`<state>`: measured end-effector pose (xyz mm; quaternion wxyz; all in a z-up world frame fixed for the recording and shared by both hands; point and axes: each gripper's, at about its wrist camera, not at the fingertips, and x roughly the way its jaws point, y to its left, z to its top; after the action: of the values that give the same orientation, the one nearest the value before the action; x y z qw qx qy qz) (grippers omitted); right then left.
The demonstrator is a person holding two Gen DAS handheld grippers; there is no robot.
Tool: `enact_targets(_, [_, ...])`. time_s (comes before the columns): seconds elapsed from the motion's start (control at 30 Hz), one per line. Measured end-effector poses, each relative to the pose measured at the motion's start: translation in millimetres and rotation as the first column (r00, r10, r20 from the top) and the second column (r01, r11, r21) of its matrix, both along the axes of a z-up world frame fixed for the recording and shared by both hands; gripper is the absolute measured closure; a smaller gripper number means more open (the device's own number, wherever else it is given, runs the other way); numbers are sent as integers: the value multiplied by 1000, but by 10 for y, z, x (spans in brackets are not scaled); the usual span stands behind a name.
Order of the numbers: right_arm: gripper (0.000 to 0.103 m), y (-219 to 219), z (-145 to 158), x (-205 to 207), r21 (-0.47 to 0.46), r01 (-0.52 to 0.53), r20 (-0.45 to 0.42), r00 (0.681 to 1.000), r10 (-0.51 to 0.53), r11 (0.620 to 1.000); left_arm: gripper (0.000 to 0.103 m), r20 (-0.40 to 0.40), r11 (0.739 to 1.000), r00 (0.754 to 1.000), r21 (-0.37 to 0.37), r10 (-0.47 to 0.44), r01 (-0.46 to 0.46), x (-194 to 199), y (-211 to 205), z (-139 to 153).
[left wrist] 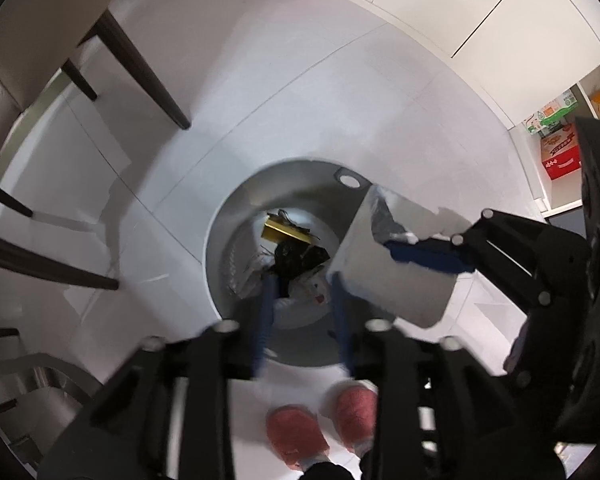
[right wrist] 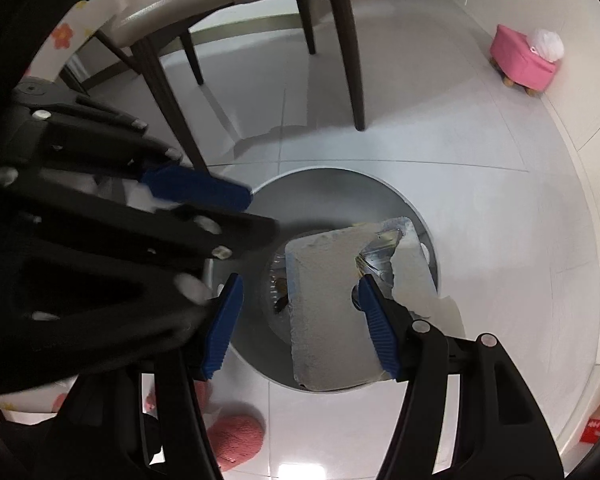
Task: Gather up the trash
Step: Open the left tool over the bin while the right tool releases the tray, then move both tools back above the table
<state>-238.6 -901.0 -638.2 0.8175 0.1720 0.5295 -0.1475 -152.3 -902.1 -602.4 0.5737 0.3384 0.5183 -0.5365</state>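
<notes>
**Both hand-held grippers over the bin, carton ready to drop**

We hold both tools pointing steeply down over the round grey trash bin [left wrist: 236, 240], which stands on the floor [left wrist: 300, 92] directly below them. The step in hand, as we judge it, is the drop: getting the rubbish into the bin.

The left hand-held gripper [left wrist: 302, 284] hangs over the bin's mouth with its blue fingers [left wrist: 265, 320] spread and nothing between them. Beneath its tips lies rubbish already inside: a yellow packet [left wrist: 284, 234], something black and some white wrapping.

The right hand-held gripper [right wrist: 300, 304] carries the task's thing, a flattened, torn-open white carton [right wrist: 324, 304] with a silver lining. Its jaws stand wide, and the carton lies across the gap. One blue pad [right wrist: 376, 332] touches the carton's torn edge; whether the far pad presses its other side we cannot tell, so the grip itself is uncertain. The carton sits tilted above the bin's opening, just beside the left tool's right finger in the left wrist view.

The next move, we think, calls for letting the carton fall clear of the rim and then lifting both tools away. The risk is that the wide sheet catches on the rim or on the left tool. Chair legs [right wrist: 352, 64] and a pink stool [right wrist: 524, 60] stand well beyond the bin.
</notes>
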Motion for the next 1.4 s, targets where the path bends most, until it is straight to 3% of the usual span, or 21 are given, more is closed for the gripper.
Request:
enact_targets(0.3, [44,90,160,-10,11,-88,69,994,87,996,63,-19,999,999,-14,-36,36,-25,-40,70])
enact_targets(0.73, [44,113,364,-56,-14,-122,112,986,123,992,62,24,997,997,20,-75,75,-155,-117,7])
enact_targets(1.0, [44,43,449,-7,-28,-105,109,988,107,994,62,42,999,998,14,-37,37,-97,-115,118])
enact_targets(1.23, [44,31,768,-124,-26,-85,84,993,87,996,63,47,1000,999,26,17,-18,-62,33,471])
enact_targets(1.4, [44,71,1220,-185,-34,-66,62,996,68,997,62,47,995,995,17,93,-94,-37,283,1015])
